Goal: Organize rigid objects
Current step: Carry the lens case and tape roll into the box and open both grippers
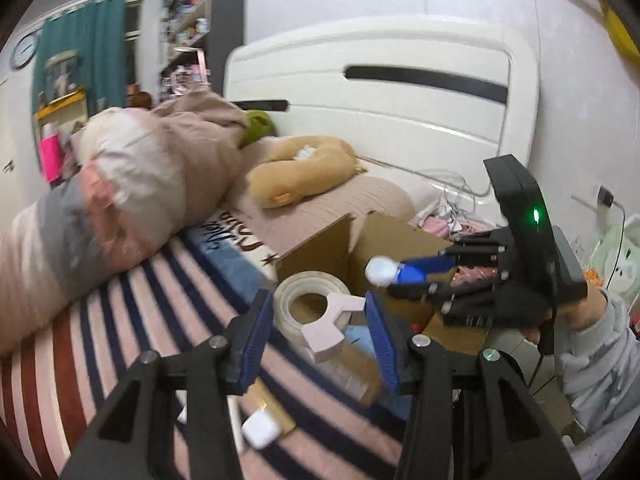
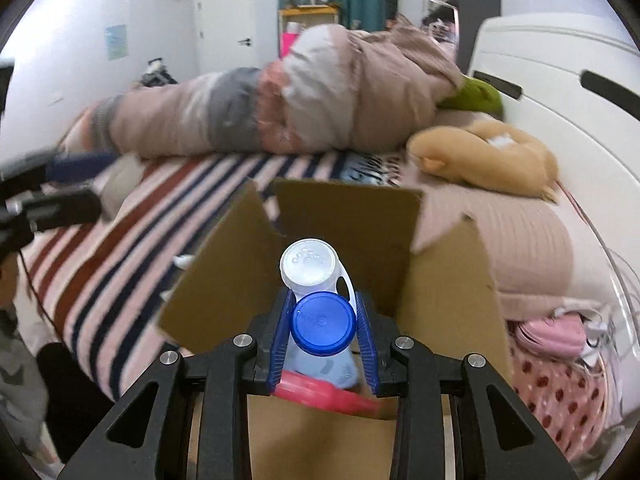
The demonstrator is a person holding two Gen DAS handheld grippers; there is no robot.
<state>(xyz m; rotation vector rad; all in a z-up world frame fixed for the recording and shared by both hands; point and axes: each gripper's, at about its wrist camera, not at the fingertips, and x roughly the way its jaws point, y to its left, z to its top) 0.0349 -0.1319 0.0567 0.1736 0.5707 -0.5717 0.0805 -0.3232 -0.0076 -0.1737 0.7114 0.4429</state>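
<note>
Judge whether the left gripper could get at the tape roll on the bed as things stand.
Probably yes: the left gripper is open and empty, and the tape roll lies just ahead, though a pink block leans on it.

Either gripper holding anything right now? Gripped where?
The right gripper holds a blue-and-white bottle by its body, above the cardboard box. The left gripper is open, holding nothing.

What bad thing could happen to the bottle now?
The right claw grips the bottle above the open cardboard box. It might slip and fall hard onto the red thing inside. The left claw is open near the tape roll and could knock it.
</note>
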